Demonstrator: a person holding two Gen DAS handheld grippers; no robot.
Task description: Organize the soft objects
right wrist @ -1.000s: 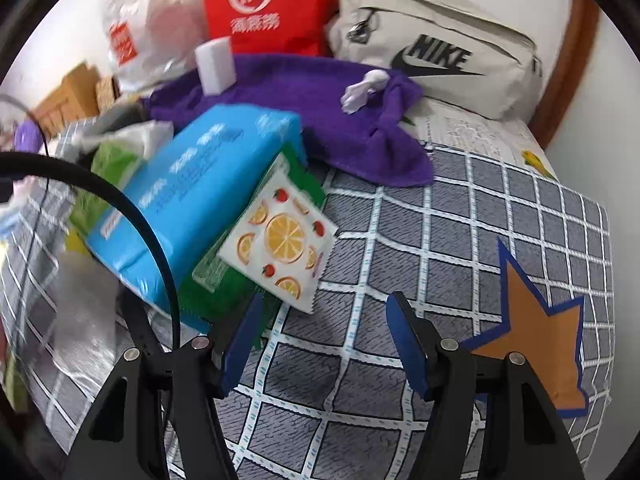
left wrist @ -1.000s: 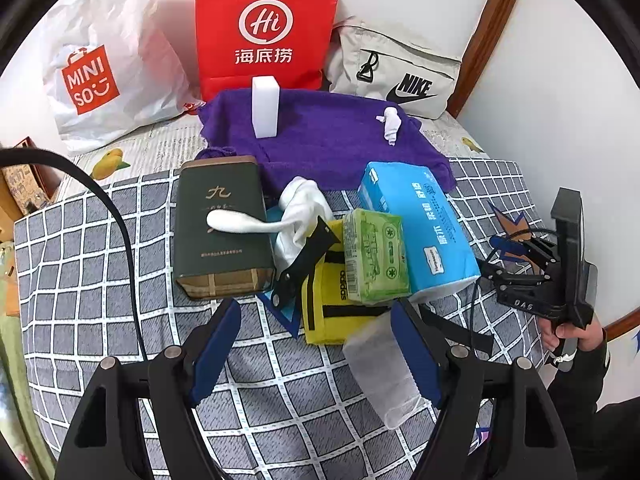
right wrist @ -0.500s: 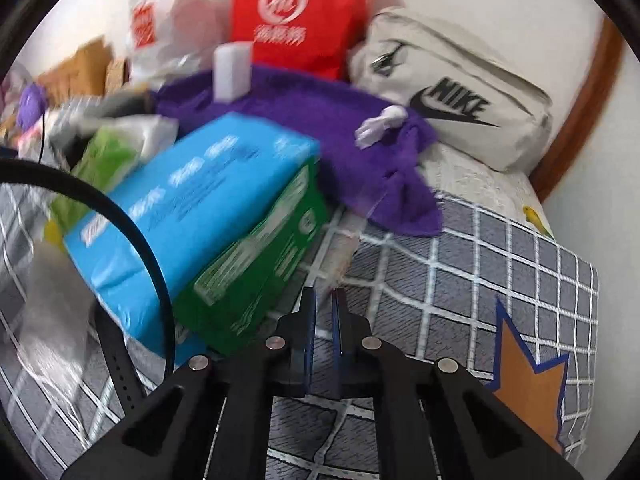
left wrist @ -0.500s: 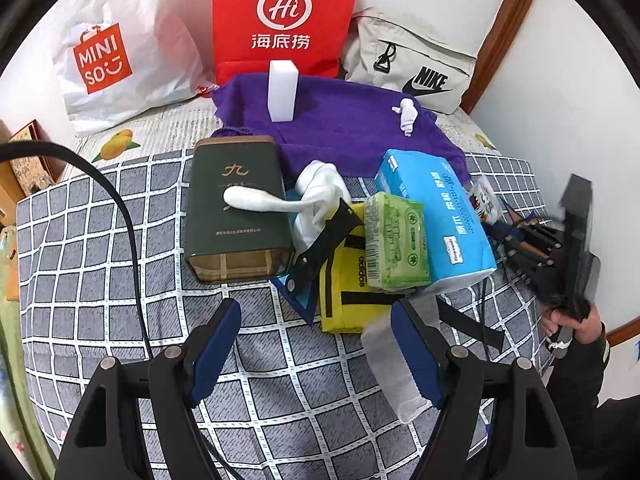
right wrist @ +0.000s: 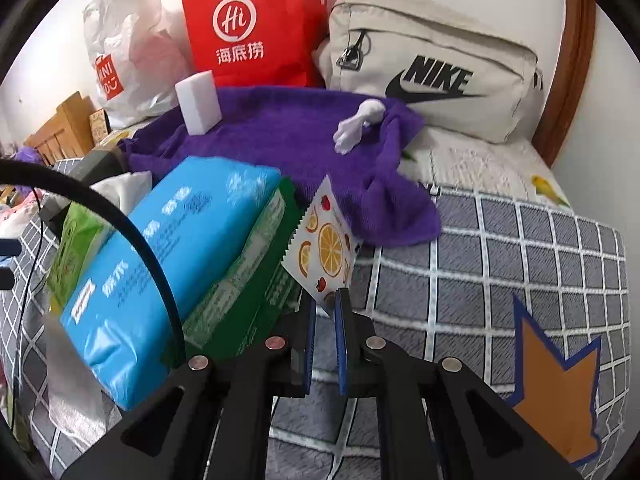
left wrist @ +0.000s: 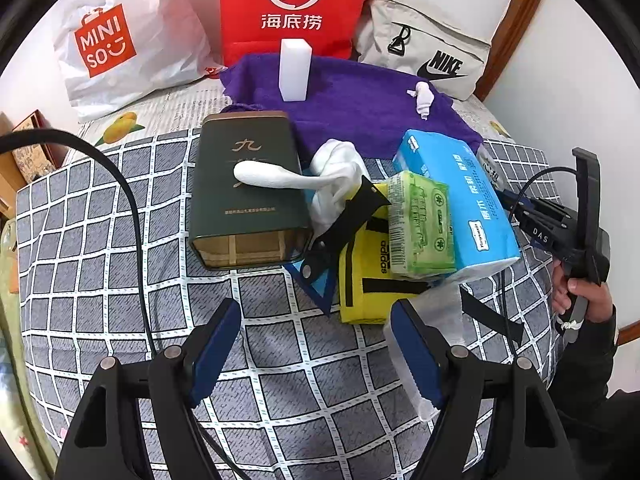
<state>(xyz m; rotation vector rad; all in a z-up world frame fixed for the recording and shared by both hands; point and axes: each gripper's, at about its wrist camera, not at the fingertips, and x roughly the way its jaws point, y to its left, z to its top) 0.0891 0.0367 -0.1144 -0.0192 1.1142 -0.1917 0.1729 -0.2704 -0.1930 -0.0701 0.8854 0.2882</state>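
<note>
Right wrist view, frame centre: my right gripper [right wrist: 325,312] pinches the fruit-print packet [right wrist: 322,242] by its lower corner, packet rising up-left against the blue tissue pack [right wrist: 160,252]. My left gripper [left wrist: 316,344] gapes, empty.

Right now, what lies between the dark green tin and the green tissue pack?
In the left wrist view, white socks and a black strap lie between the dark green tin and the green tissue pack.

Light: bright, even, soft indoor light
Shadows: faint, close under the objects
Distortion: strong fisheye bending, black corners
Focus: both views sharp at centre, slight softness toward the bed [left wrist: 120,264] edges
</note>
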